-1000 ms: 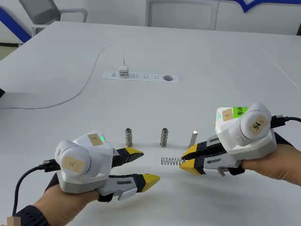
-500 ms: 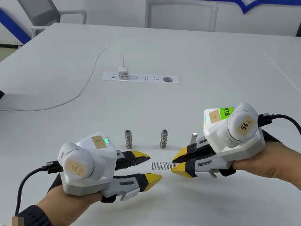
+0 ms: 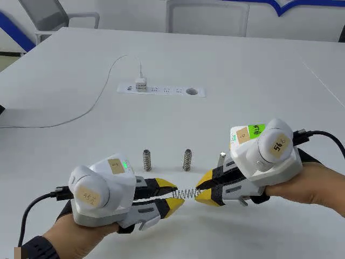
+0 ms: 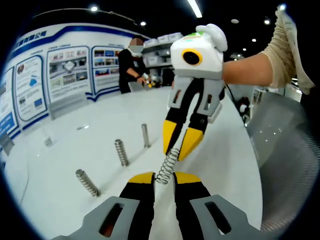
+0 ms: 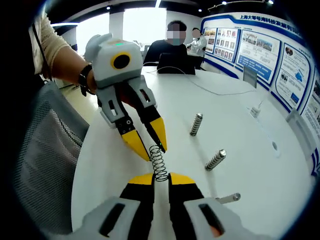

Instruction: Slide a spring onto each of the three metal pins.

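A loose spring hangs level just above the table, stretched between my two grippers. My right gripper is shut on its right end and my left gripper is closed on its left end. In the left gripper view the spring runs from my own jaws up to the right gripper. In the right gripper view the spring leads to the left gripper. Behind stand two pins wearing springs and one bare pin.
A white power strip with a plugged-in charger and cable lies further back on the white table. Chairs stand behind the far edge. People sit at the table in the right gripper view.
My right gripper has carried the spring leftward toward the left one. The left gripper has come up to meet it and its jaws have narrowed onto the spring's free end.
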